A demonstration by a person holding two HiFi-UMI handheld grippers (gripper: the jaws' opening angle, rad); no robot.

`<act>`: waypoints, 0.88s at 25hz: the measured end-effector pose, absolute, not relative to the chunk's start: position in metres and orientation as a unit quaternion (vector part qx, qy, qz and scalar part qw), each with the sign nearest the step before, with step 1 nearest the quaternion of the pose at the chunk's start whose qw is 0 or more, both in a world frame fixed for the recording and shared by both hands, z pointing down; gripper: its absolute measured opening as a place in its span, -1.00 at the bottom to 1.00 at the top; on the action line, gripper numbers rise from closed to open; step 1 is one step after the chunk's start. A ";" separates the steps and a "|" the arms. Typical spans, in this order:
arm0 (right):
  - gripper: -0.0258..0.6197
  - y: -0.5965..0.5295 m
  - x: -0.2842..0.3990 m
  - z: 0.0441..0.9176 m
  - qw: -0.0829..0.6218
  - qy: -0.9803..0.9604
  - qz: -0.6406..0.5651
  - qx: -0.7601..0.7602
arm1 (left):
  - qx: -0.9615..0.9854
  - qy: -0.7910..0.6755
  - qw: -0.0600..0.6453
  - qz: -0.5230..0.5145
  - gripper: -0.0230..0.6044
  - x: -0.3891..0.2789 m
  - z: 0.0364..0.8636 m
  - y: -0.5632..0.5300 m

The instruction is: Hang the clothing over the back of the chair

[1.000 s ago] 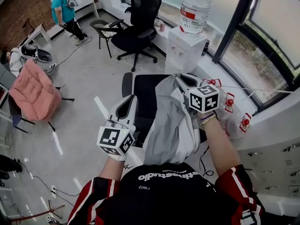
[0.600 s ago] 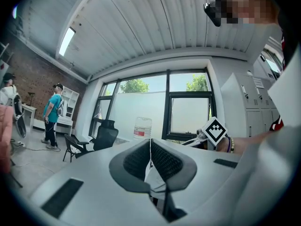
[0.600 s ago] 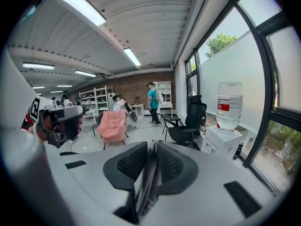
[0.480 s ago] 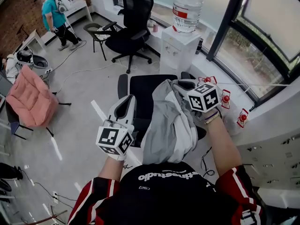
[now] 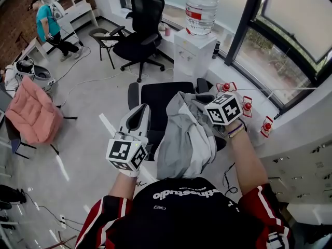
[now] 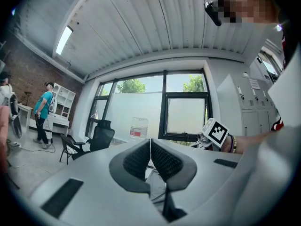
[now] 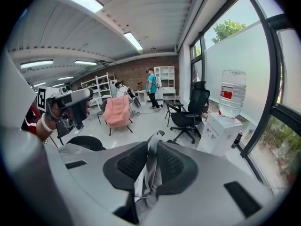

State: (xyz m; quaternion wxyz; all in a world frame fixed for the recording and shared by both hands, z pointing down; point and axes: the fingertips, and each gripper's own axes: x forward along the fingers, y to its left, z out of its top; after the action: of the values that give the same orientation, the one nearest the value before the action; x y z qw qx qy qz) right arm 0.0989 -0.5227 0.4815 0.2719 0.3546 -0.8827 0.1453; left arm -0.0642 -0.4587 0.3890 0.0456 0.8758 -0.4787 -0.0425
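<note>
A grey garment (image 5: pixel 184 139) hangs from my right gripper (image 5: pixel 201 97), which is shut on its upper edge. In the right gripper view the cloth (image 7: pixel 149 166) is pinched between the two black pads. The garment drapes down in front of me, over a black office chair (image 5: pixel 153 95) that stands below both grippers. My left gripper (image 5: pixel 138 119) is held to the left of the garment and apart from it. Its jaws are shut, with nothing between the pads (image 6: pixel 162 161); grey cloth only shows behind them.
A second black office chair (image 5: pixel 140 32) stands farther off. Beside it are a white water dispenser (image 5: pixel 194 53) with a bottle, a window wall at the right and red-knobbed items (image 5: pixel 244 105) on the sill. A pink chair (image 5: pixel 31 110) and a person in a teal shirt (image 5: pixel 49 30) are at the left.
The head view has drifted, so the room has slid down and right in the picture. My right gripper has sunk a little with the garment. The left gripper has barely moved.
</note>
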 end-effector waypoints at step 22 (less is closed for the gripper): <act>-0.67 -0.464 0.110 0.423 0.122 -0.887 0.109 0.433 | 0.886 -0.460 0.035 -0.041 -0.84 -0.048 0.383 -0.416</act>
State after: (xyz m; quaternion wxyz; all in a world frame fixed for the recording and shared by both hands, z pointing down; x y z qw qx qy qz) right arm 0.1100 -0.4639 0.4232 0.1216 0.4327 -0.8866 0.1094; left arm -0.0481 -0.4160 0.3832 0.0351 0.8862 -0.4603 -0.0408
